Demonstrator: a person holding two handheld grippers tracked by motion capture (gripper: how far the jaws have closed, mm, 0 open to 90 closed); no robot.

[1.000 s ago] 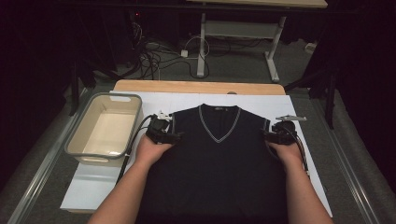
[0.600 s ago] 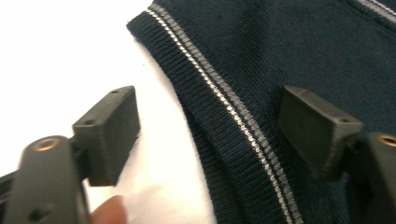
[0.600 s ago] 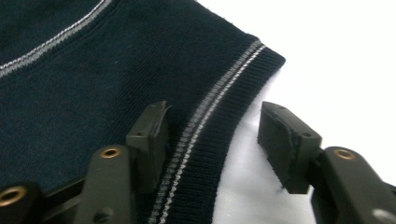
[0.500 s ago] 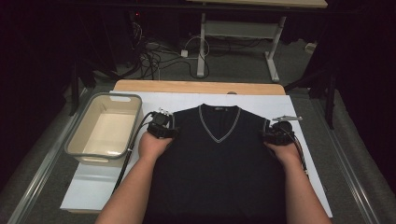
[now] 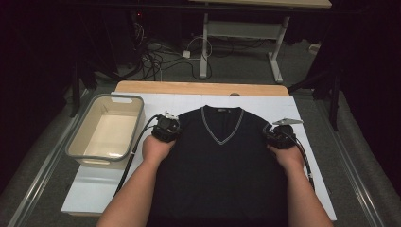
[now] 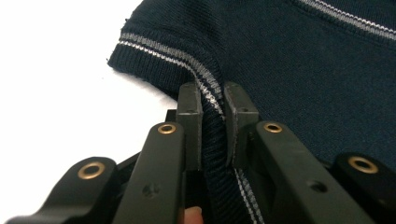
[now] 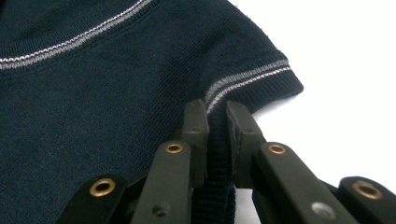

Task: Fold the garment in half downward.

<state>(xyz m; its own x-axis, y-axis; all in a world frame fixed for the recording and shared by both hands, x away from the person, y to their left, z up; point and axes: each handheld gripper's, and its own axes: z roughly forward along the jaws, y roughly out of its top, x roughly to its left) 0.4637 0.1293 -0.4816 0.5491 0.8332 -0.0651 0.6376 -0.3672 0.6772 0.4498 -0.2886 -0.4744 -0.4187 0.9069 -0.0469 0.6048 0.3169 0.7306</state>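
A dark navy sleeveless V-neck vest (image 5: 220, 161) with grey-striped trim lies flat on the white board (image 5: 108, 184). My left gripper (image 5: 171, 126) sits at the vest's left armhole. In the left gripper view its jaws (image 6: 212, 99) have just been closing and pinch the ribbed armhole edge (image 6: 210, 135), which stands up between the pads. My right gripper (image 5: 272, 135) is at the right armhole. Its jaws (image 7: 217, 114) have likewise just been closing and are shut on a fold of that ribbed edge (image 7: 215, 196). A hand holds each gripper.
An empty beige tub with a grey rim (image 5: 75, 146) stands on the board to the left of the vest. A wooden table edge (image 5: 203, 88) runs behind the board. Beyond it are cables (image 5: 161, 56) and a desk frame (image 5: 274, 61) on the floor.
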